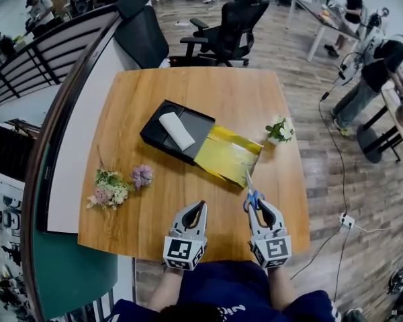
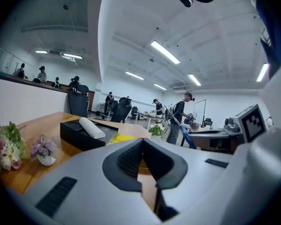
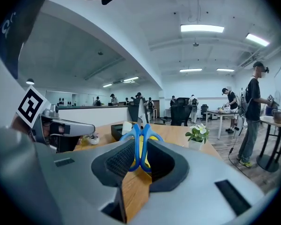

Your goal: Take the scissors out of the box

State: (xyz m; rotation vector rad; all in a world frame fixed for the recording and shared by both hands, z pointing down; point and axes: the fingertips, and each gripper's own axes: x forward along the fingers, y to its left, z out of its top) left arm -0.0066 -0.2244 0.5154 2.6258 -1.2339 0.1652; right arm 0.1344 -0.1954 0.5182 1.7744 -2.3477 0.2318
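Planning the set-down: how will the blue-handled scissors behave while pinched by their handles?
The scissors look stiff, probably light. Held only at the handles by the right gripper, the blades stick out ahead, so they may pivot. Smooth plastic loops could slip.

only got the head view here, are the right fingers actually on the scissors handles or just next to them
Observer: On them. In the right gripper view the right gripper has its fingers pinched on the blue handles of the scissors.
Operator: and the left one, holding anything
Observer: No. The left gripper view shows the left gripper shut, with nothing between its fingers.
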